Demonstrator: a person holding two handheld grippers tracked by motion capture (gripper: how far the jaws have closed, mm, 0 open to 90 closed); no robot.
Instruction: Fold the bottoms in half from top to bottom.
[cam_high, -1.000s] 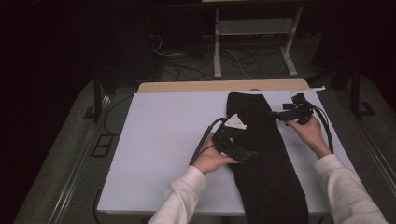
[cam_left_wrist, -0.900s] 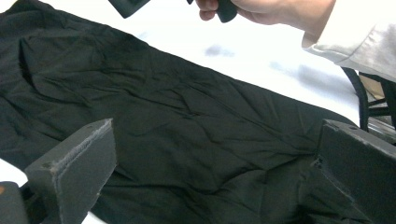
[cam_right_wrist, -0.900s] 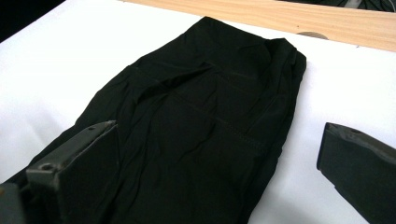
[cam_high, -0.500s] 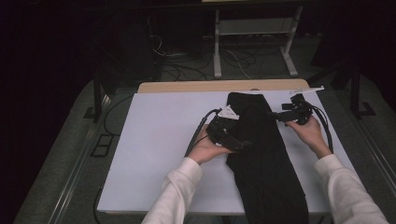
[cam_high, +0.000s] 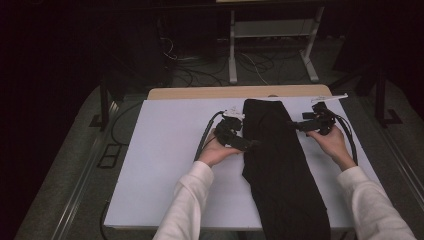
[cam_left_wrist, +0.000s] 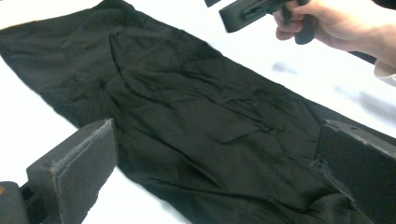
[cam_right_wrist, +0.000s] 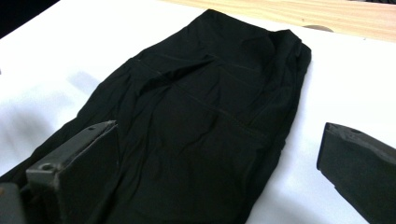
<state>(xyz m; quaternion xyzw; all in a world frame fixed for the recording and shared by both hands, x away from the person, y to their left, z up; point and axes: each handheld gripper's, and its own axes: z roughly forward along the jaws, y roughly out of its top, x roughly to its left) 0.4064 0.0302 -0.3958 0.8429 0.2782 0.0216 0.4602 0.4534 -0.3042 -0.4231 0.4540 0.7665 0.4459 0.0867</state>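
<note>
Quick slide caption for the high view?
Two hand-held grippers, left and right, flank a folded black garment on a white table.

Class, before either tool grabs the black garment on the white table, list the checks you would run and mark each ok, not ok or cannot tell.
1. Left tool jaws open: ok.
2. Right tool jaws open: ok.
3. Black garment lying flat on the table: ok, lightly wrinkled.
4. Tools on opposite edges of the garment: ok.
5. Garment's near end fully on the table: not ok, it hangs over the near edge.
6. Fabric already between jaws: cannot tell.
</note>
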